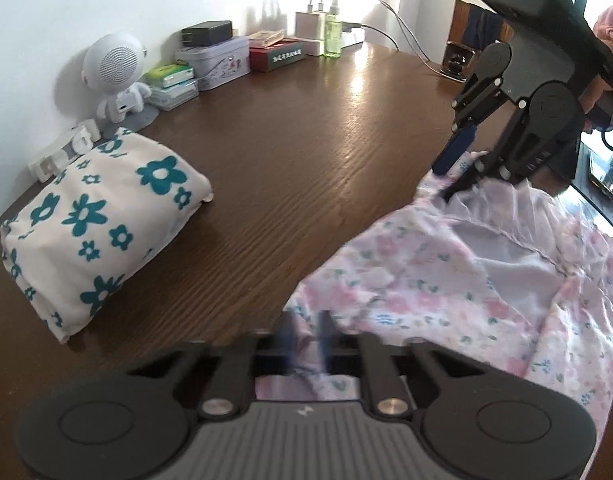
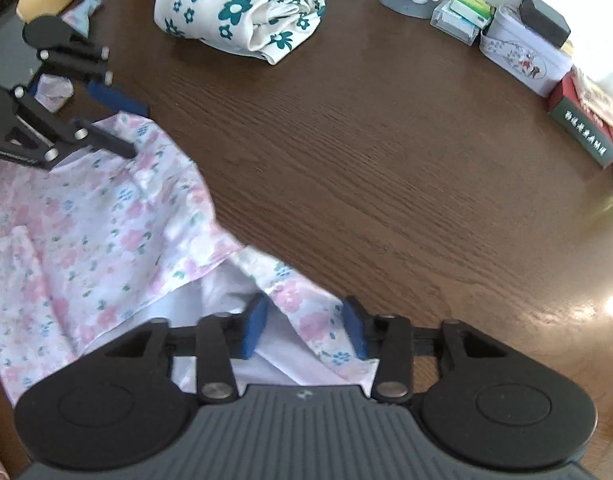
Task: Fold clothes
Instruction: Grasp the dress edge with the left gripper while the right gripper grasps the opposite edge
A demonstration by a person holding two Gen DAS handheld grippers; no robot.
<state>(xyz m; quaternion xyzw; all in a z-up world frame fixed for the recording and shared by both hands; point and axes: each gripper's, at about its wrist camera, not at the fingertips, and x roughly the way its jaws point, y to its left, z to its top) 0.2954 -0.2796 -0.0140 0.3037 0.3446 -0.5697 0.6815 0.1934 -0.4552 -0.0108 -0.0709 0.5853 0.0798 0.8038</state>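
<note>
A pink floral garment (image 1: 426,280) (image 2: 86,232) lies rumpled on the brown wooden table (image 1: 306,140), partly inside out with its pale lining showing. My left gripper (image 1: 308,336) is at its near edge, blurred, with the jaws close together and pinching a bunch of the fabric. From the right wrist view the left gripper (image 2: 122,128) sits at the garment's far corner. My right gripper (image 2: 304,330) (image 1: 456,176) points steeply down over the opposite edge. A fold of the cloth lies between its blue pads (image 2: 254,328), which stand apart. A folded white cloth with teal flowers (image 1: 94,216) (image 2: 242,12) rests apart from both.
Along the wall stand a white robot-shaped speaker (image 1: 114,76), a tin (image 1: 214,62), a red box (image 2: 586,132), a green spray bottle (image 1: 332,36) and chargers with cables. A white clip piece (image 1: 62,152) lies beside the folded cloth. Bare wood (image 2: 386,160) spreads between the two cloths.
</note>
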